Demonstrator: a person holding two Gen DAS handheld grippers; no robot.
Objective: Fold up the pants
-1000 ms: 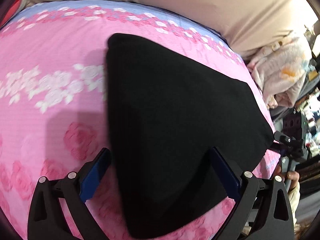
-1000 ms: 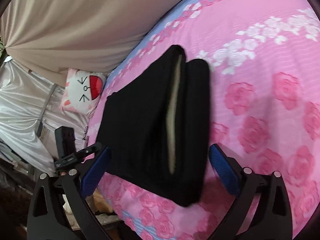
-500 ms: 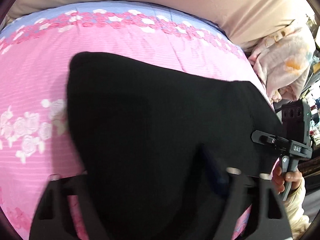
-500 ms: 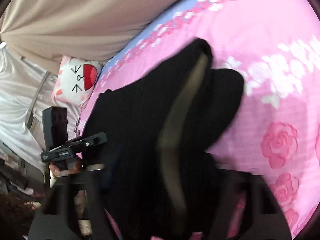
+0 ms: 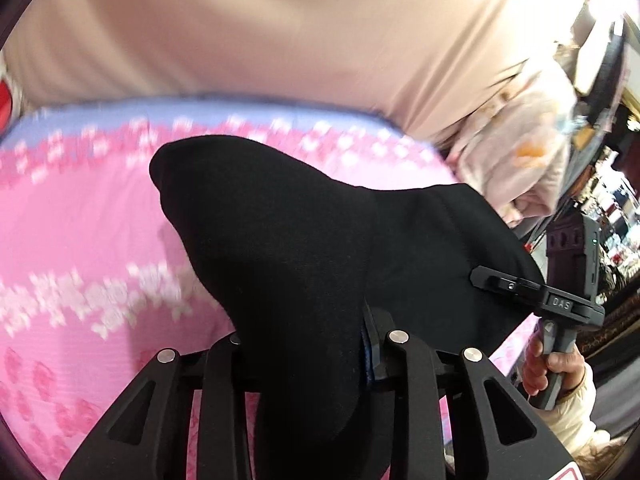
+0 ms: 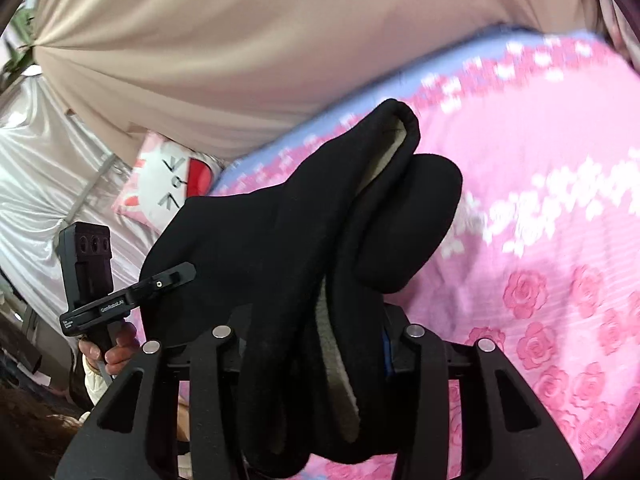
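The black pants (image 5: 304,248) lie folded on the pink rose-print bed (image 5: 80,248), with their near edge lifted. My left gripper (image 5: 308,344) is shut on the near edge, the cloth bunched between its jaws. In the right wrist view the pants (image 6: 280,248) show a pale fleece lining (image 6: 332,360) at the fold. My right gripper (image 6: 316,336) is shut on that thick folded edge. Each gripper shows in the other's view: the right one (image 5: 560,304) at the pants' right end, the left one (image 6: 104,300) at the left end.
A beige curtain (image 5: 280,40) hangs behind the bed. A cat-face pillow (image 6: 168,184) lies at the bed's left end, by a silvery sheet (image 6: 40,184). A pale floral blanket (image 5: 520,160) is heaped at the right end, with cluttered furniture (image 5: 612,208) beyond.
Both grippers went from open and hovering over the pants to down onto the near edge and shut on it. The edge now rises off the bed.
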